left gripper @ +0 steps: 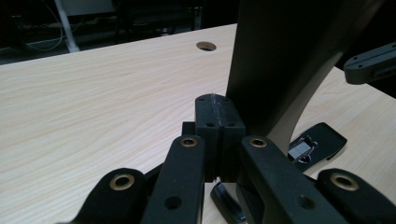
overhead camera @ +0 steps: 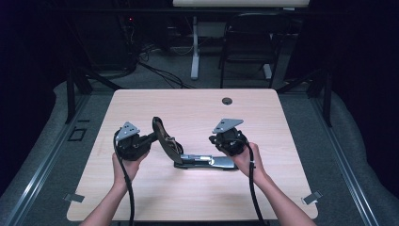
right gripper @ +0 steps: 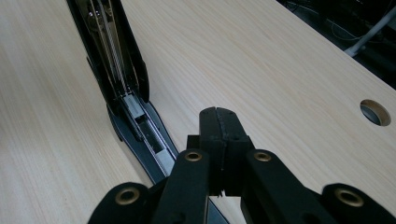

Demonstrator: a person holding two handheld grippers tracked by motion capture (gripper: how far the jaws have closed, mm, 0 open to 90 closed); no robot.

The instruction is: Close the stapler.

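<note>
A dim lab or recording room. A pale wood table [overhead camera: 141, 188] with a cable hole [overhead camera: 227, 100] stands on grey floor between metal rails [overhead camera: 42, 160]. Behind it sit a dark chair [overhead camera: 247, 42], loose cables [overhead camera: 160, 70] and another table's white leg [overhead camera: 194, 47].

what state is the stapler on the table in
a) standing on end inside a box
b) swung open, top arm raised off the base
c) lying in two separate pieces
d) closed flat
b: in the high view the stapler has its top arm tilted up and back beside the left gripper, while its base lies flat on the table with the metal staple channel exposed, hinged as one piece.
</note>
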